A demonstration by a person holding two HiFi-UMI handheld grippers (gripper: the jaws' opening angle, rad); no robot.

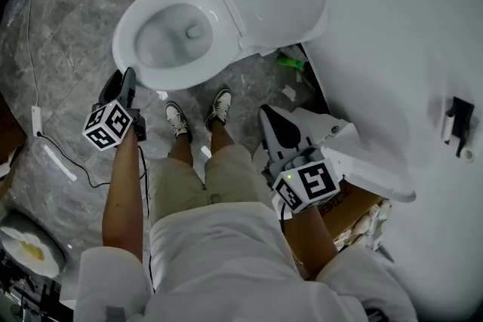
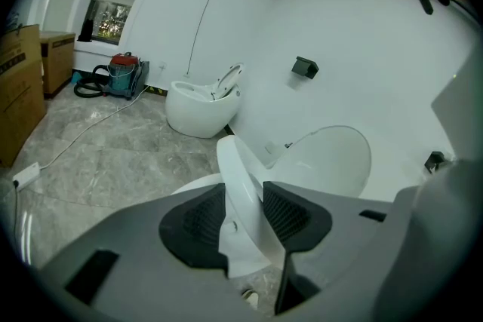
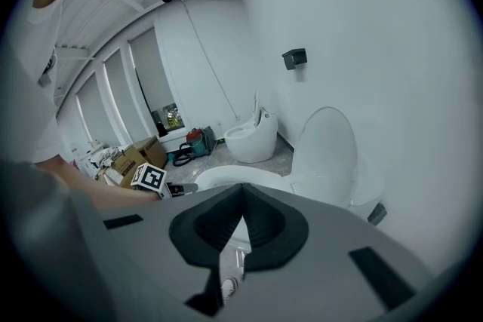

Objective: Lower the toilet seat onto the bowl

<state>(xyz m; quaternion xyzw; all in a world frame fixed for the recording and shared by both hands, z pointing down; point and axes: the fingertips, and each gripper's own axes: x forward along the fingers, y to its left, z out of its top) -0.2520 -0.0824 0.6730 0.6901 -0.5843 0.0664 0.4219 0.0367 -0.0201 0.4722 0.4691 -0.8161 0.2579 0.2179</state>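
Seat: over bowl, rim pinched edge-on in left gripper; right gripper closed, empty. Risk: glossy rim may slip from this one-sided hold, the seat dropping hard onto the bowl.

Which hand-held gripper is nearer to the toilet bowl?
Left. The left hand-held gripper is at the front rim of the toilet bowl, gripping the toilet seat. The right hand-held gripper hangs apart, beside the person's right leg.
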